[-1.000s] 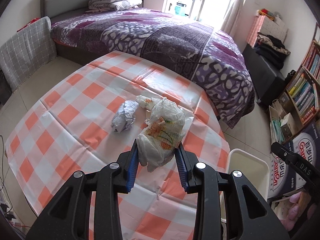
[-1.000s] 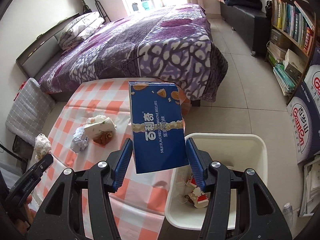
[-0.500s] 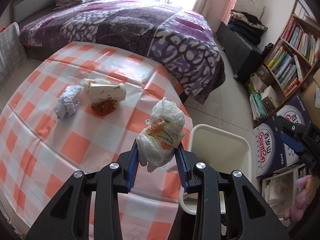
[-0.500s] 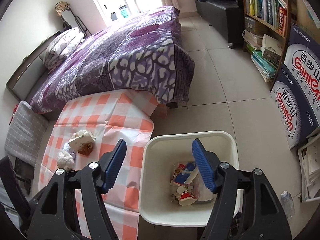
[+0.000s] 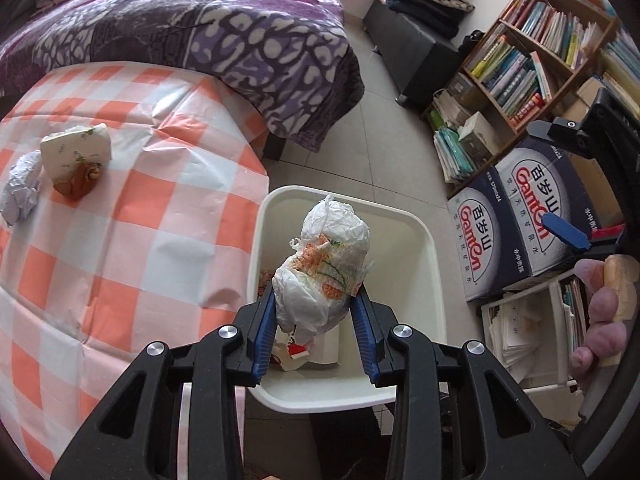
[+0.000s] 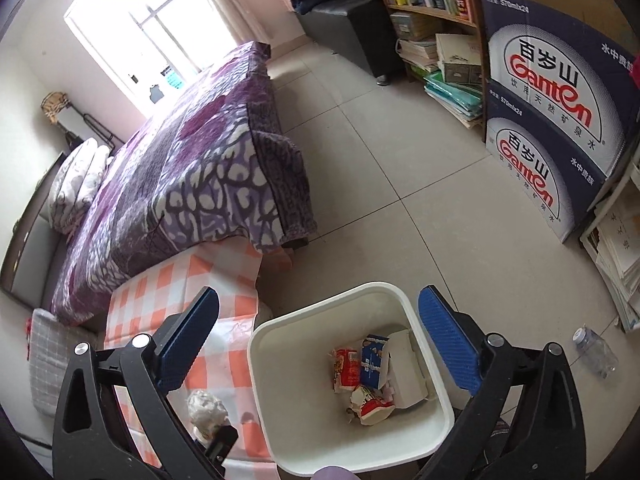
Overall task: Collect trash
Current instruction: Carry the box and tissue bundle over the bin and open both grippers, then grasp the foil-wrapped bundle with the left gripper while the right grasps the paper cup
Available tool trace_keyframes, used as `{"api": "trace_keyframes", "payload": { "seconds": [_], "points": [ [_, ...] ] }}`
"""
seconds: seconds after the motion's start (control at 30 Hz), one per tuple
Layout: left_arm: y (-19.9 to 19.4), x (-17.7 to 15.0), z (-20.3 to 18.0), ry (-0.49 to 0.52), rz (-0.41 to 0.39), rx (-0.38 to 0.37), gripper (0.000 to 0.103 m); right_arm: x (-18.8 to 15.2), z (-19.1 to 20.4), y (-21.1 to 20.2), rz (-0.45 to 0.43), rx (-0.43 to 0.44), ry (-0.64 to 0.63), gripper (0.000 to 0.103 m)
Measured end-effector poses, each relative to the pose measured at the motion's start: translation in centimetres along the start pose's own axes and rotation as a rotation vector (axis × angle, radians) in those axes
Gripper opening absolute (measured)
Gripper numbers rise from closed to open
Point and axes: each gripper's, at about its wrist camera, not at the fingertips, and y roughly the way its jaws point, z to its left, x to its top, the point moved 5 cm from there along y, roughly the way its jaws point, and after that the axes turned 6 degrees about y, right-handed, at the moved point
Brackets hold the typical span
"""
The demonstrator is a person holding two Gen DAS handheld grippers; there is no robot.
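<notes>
Beside my table [image 5: 132, 240], purple bed [image 5: 224, 28] beyond, white bin [image 5: 434, 276] on the floor under both grippers, my left gripper [image 5: 314, 300] clenched on a plastic bag [image 5: 324, 268] over it, crumpled trash [image 5: 76, 164] on the checked cloth, my right gripper [image 6: 318, 330] just opened wide, nothing between, cartons [image 6: 370, 372] in the bin.

The crumpled plastic bag [image 5: 324, 264] is made of thin, glossy, wrinkled film, printed in orange and green. The waste bin [image 5: 430, 248] is seen as smooth, cream, matt plastic. The table is covered by a creased checked tablecloth [image 5: 120, 240] with a slight sheen. The gripper fingers [image 6: 444, 340] are padded with ribbed blue material on matt black frames. The floor tiles [image 6: 400, 208] are smooth and faintly glossy.
</notes>
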Motion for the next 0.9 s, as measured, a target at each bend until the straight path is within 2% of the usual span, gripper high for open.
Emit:
{"api": "trace_keyframes", "payload": {
  "seconds": [0.13,0.17,0.2,0.27,0.47,0.57,0.73,0.9],
  "points": [
    [0.9,-0.3,-1.2,-0.008,0.024,-0.082,0.039,0.4,-1.0,0.6,0.023,-0.007,0.058,0.096],
    [1.0,-0.4,-1.6,-0.005,0.031,-0.1,0.042,0.4,-1.1,0.7,0.031,-0.001,0.075,0.096],
    [1.2,-0.5,-1.9,0.001,0.039,-0.113,0.049,0.5,-1.2,0.8,0.035,0.001,0.085,0.096],
    [1.4,-0.7,-2.2,0.017,0.047,-0.109,0.055,0.4,-1.1,1.0,0.04,0.0,0.097,0.096],
    [1.6,-1.0,-0.8,0.006,0.06,-0.056,0.058,-0.3,0.0,1.5,0.055,0.012,0.091,0.096],
    [1.1,-0.6,1.0,-0.006,0.047,0.011,0.059,-1.2,1.0,2.1,0.074,0.004,0.064,0.096],
    [-0.2,0.3,5.4,-0.019,0.028,0.177,0.065,-2.6,2.9,2.8,0.102,-0.003,0.003,0.096],
    [-1.5,1.3,11.5,-0.004,0.038,0.411,0.068,-4.3,4.8,4.0,0.142,-0.014,-0.051,0.096]
  ]
}}
